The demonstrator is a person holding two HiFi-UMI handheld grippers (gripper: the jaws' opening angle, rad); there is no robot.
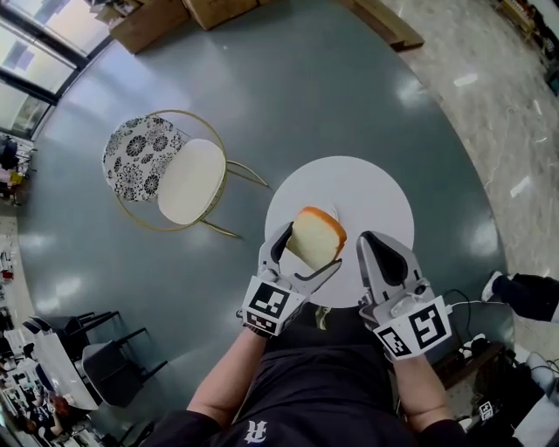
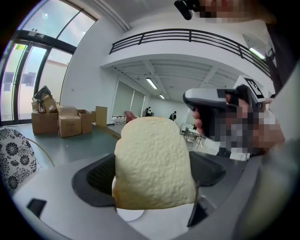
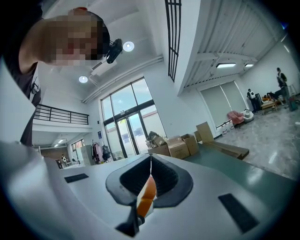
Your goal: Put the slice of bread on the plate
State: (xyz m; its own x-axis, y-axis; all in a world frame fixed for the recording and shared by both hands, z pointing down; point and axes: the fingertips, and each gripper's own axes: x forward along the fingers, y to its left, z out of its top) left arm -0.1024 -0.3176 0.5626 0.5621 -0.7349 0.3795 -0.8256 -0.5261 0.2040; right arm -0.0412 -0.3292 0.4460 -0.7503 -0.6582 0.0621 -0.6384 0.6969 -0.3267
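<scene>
We find the pale, brown-crusted slice of bread (image 1: pixel 316 234) held in the air over the 7 o'clock edge of the white round tabletop (image 1: pixel 367 192), touching no surface. The left gripper (image 1: pixel 306 249) has it. In the left gripper view, the jaws stand part-way open with a dark pad on either side of the slice (image 2: pixel 153 164), whose broad face fills the view.

The right gripper (image 1: pixel 374 244) sits at 3 o'clock of the slice, near it but apart. In its own view the jaws (image 3: pixel 151 164) meet along a thin seam with nothing between them. The slice (image 3: pixel 147 198) shows edge-on beyond.

At 10 o'clock of the tabletop stands a gold-wire chair with a cream seat (image 1: pixel 188 179), apart from it on the grey-green floor (image 1: pixel 288 96). Brown cardboard boxes (image 1: pixel 148 22) lie at 11 o'clock, well apart.
</scene>
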